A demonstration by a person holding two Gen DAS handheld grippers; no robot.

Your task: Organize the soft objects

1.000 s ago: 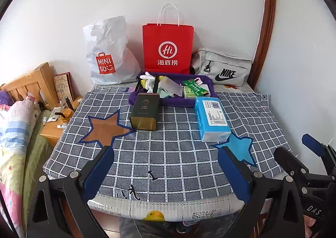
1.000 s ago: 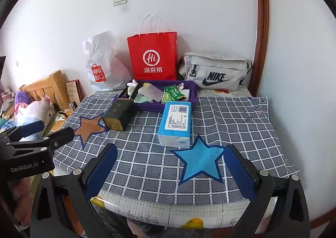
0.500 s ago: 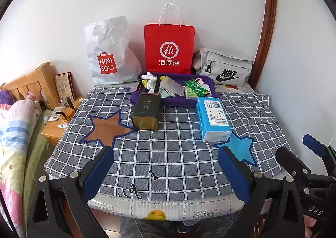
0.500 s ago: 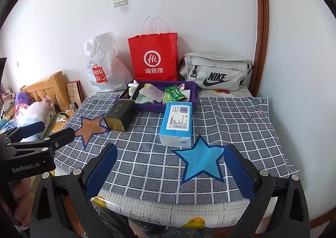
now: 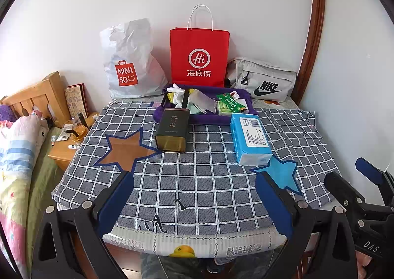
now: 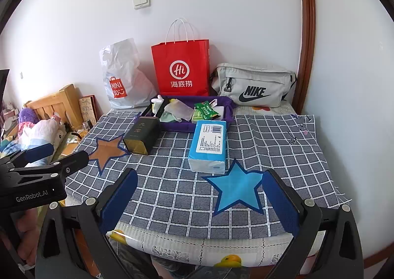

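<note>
A blue tissue pack [image 5: 250, 140] lies on the checked cloth, just behind a blue star patch [image 5: 279, 173]; it also shows in the right wrist view [image 6: 209, 145]. A dark tea tin [image 5: 172, 129] lies left of it beside a brown star patch [image 5: 125, 149]. A purple tray [image 5: 221, 120] behind them holds soft packets and cloths. My left gripper [image 5: 194, 201] is open and empty at the table's front edge. My right gripper [image 6: 199, 201] is open and empty, also at the front edge.
A red paper bag [image 5: 199, 56], a white Miniso bag [image 5: 130, 62] and a grey Nike pouch [image 5: 264, 79] stand along the back wall. A wooden bed and nightstand [image 5: 64, 148] are at the left. The wall closes the right side.
Both grippers have drifted slightly; the view has shifted a little. Nothing on the table has moved.
</note>
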